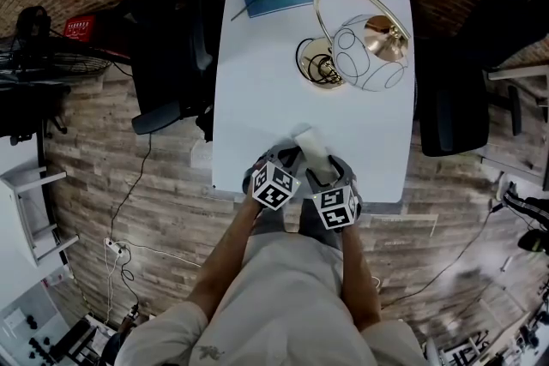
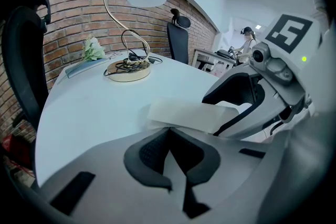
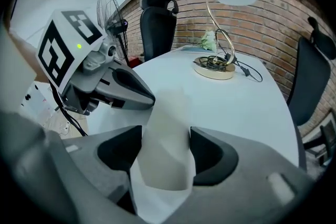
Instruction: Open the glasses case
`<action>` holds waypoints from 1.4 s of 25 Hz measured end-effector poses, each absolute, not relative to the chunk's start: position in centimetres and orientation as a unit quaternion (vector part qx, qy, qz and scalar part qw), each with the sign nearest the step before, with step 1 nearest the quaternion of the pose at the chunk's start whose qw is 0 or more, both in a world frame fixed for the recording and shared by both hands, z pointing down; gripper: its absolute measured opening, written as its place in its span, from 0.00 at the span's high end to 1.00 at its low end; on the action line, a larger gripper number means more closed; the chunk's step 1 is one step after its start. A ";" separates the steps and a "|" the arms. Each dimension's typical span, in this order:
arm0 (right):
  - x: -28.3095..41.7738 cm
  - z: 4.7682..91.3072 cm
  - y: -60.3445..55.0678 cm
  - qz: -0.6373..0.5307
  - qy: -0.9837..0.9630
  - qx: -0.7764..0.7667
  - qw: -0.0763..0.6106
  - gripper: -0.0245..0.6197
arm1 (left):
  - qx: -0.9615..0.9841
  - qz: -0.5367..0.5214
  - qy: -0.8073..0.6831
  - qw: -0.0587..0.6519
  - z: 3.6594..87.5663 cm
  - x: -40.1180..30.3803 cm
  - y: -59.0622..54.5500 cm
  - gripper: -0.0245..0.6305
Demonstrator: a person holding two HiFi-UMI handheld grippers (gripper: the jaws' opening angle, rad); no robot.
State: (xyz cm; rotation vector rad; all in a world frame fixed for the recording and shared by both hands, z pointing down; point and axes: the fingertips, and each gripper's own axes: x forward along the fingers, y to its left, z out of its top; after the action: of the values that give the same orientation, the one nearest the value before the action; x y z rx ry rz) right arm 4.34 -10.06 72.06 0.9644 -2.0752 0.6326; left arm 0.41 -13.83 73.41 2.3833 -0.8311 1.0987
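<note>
Stiffness looks like the main trait of the cream-white oblong glasses case. It holds a smooth, rounded, shell-like shape, so I judge it light and rigid with a slick skin that could slide under hard pads. It sits at the near edge of the white rectangular table, raised a little off the top between the two tools. The right gripper is clamped across the case's width, one dark pad pressed on each long side. The left gripper has its jaws drawn together, with the tips meeting at the case's near long edge. It seems to be nipping a thin lip there, though how much of the lid it has cannot be made out. The sensible holds are the ones already taken: the body squeezed across its short width and the lid taken by its rim along the seam. A hinge spring may resist and then give suddenly, so the body grip wants to be firm. The gold-armed lamp with a glass globe stands well apart, farther up the table.
</note>
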 end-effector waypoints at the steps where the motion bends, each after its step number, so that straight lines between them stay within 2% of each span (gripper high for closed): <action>1: 4.4 72.0 -10.1 0.257 -0.811 0.377 0.366 0.51 | 0.849 0.392 -0.296 0.194 73.4 0.4 -13.8 0.95; 13: 5.0 71.0 -10.1 0.280 -0.810 0.393 0.333 0.52 | 0.850 0.391 -0.295 0.194 73.3 0.3 -13.9 0.95; 35: 6.0 69.7 -10.0 0.269 -0.816 0.403 0.314 0.63 | 0.849 0.391 -0.296 0.196 73.2 0.2 -13.8 0.95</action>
State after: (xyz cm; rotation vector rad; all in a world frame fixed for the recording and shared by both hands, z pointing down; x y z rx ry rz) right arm 6.04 -9.99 69.74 1.0632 -2.1529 0.7097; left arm 0.22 -13.79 73.24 2.3788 -0.8288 1.0948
